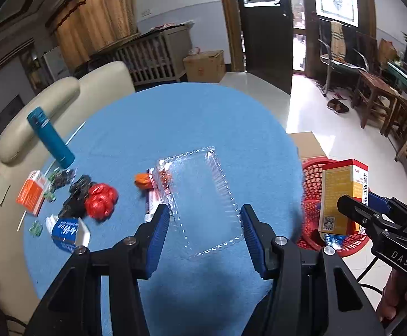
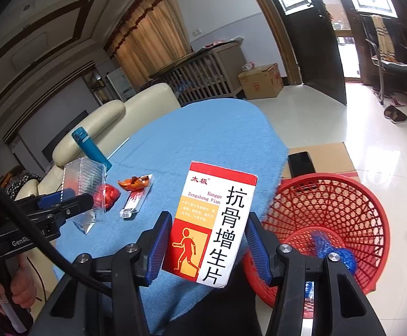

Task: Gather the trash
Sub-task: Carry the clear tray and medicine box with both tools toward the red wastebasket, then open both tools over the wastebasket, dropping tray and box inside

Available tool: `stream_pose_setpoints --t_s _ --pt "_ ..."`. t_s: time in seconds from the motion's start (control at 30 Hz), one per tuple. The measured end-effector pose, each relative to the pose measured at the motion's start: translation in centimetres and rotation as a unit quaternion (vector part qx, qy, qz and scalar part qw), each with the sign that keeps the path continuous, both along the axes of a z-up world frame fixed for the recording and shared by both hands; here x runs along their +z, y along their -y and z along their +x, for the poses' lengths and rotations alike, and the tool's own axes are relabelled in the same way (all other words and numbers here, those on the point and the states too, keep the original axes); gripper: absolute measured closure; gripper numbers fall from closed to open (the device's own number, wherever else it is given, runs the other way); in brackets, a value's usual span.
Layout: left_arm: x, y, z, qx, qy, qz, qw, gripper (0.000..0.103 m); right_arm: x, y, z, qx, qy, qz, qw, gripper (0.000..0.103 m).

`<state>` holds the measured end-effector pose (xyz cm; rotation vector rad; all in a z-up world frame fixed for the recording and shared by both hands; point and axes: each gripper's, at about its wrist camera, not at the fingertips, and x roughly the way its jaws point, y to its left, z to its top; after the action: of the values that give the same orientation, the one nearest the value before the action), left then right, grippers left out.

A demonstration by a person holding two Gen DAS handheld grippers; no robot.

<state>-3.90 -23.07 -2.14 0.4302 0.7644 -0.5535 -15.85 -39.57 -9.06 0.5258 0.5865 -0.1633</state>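
The red basket (image 2: 343, 224) stands on the floor at the counter's (image 2: 203, 140) 4 o'clock edge, with blue wrapping (image 2: 332, 249) in its bottom. Above its rim, the right gripper (image 2: 207, 247) has its jaws half open, clamped on a medicine box (image 2: 214, 224). At 9 o'clock, the left gripper (image 1: 204, 229) grips an empty clear plastic tray (image 1: 200, 193).

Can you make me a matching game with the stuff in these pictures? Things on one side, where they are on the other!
Things:
1. medicine box
2. clear plastic tray
3. teal bottle
4. blue wrapper

Places:
A. inside the red basket
B. standing on the blue table
C. held in the right gripper
D. held in the left gripper

Pairs: 1-C, 2-D, 3-B, 4-A
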Motion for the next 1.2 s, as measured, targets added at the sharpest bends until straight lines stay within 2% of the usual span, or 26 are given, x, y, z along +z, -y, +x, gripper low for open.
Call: stream_pose_setpoints --t_s 0.33,0.57,0.9,1.2 --pt "-0.8 3.2 -0.9 -0.047 -0.015 0.000 0.9988 0.049 -0.9 2.8 -2.5 -0.038 -0.001 0.013 0.999 0.046" --pt "-1.3 5.8 -1.8 -0.093 -0.037 -0.009 0.9950 0.049 -1.6 5.2 -4.6 -0.074 -0.005 0.024 0.997 0.046" --pt "-3.2 10.9 -3.3 -0.170 -0.085 -0.007 0.9818 0.049 -3.0 8.5 -7.6 -0.127 -0.018 0.047 0.991 0.046" --pt "-5.4 14.4 -3.5 -0.211 -0.140 -0.004 0.9674 0.045 -4.6 10.5 -8.9 -0.162 -0.037 0.070 0.984 0.046"
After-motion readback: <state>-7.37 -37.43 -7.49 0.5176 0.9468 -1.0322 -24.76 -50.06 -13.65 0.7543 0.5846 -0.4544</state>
